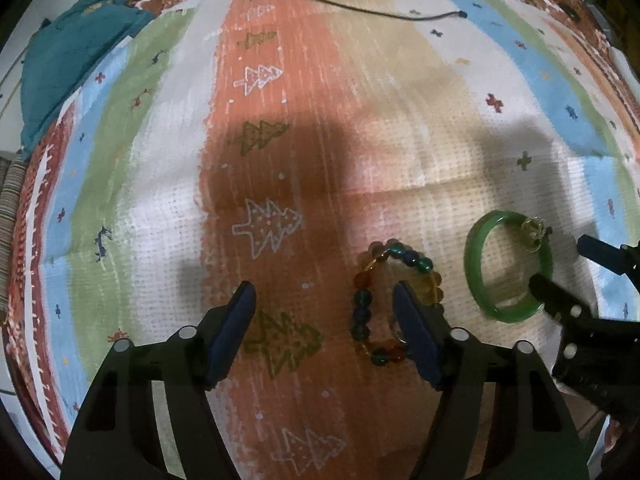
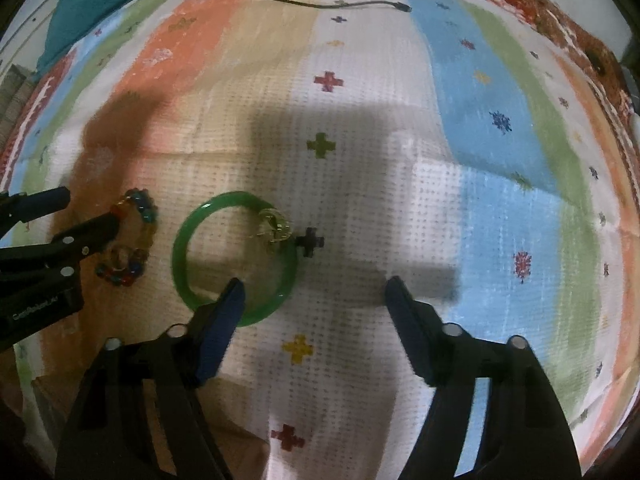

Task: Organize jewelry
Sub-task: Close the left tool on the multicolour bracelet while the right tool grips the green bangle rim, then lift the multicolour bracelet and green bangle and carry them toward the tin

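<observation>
A multicoloured beaded bracelet (image 1: 370,308) lies on the striped cloth, partly behind the right finger of my open left gripper (image 1: 324,294). It also shows in the right wrist view (image 2: 132,240). A green bangle (image 1: 472,268) lies to its right, with small gold jewelry (image 1: 534,232) resting on its far rim. In the right wrist view the bangle (image 2: 188,236) sits under the left finger of my open right gripper (image 2: 314,290), with the gold jewelry (image 2: 276,228) on its upper right rim. Both grippers are empty.
The striped, patterned cloth (image 1: 280,120) covers the surface. A black cable (image 1: 380,12) lies at the far edge, also seen in the right wrist view (image 2: 320,2). A teal cloth (image 1: 72,52) is bunched at the far left.
</observation>
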### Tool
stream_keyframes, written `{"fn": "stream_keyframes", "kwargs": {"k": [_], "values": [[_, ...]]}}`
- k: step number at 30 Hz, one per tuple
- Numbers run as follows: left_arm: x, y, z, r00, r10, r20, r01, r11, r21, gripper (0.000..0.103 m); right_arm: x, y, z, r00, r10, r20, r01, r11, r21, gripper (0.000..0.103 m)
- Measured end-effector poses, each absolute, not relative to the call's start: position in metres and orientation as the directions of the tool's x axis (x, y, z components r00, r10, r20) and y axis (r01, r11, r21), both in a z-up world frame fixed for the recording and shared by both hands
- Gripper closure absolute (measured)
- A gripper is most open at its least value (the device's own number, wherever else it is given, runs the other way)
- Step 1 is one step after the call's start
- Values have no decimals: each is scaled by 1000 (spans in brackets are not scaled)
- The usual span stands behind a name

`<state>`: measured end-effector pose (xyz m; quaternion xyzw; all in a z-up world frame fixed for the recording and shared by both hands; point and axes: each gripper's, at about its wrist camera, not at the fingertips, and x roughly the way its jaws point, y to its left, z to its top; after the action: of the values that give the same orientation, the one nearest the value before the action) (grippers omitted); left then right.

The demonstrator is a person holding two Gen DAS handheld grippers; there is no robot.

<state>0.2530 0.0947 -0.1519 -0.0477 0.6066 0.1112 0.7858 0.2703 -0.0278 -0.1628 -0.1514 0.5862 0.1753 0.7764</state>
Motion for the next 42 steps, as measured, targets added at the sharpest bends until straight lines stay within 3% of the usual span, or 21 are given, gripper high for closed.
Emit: {"fn": "stream_keyframes", "kwargs": {"k": [5,8,10,13,15,18,28,42], "values": [[256,98,-161,219,103,-970,-224,973,53,39,274,-27,-163,262,83,-961,-450,892,-45,45],[257,98,-164,219,102,-970,-220,974,53,40,273,-25,-164,281,56,-958,-454,887,-81,56],[258,97,-164,225,88,-970,-214,976,39,49,273,-24,-163,284,55,-957,-462,883,-86,67],[259,95,-164,217,84,-973,-193,980,42,74,274,-26,-162,286,55,-957,-468,879,-89,84],[260,92,-164,208,81,-975,-184,982,43,94,274,-27,-162,284,70,-956,-472,878,-76,88],[259,91,-161,215,81,-973,-184,982,41,94,275,-27,-159,284,86,-955,-471,880,-61,96],[246,87,-117,302,35,-953,-185,982,-22,94,269,-27,-140,310,120,-943,-479,876,-46,96],[245,74,-94,359,3,-933,-174,983,-64,94,258,-30,-119,340,163,-926,-488,873,-25,95]]}}
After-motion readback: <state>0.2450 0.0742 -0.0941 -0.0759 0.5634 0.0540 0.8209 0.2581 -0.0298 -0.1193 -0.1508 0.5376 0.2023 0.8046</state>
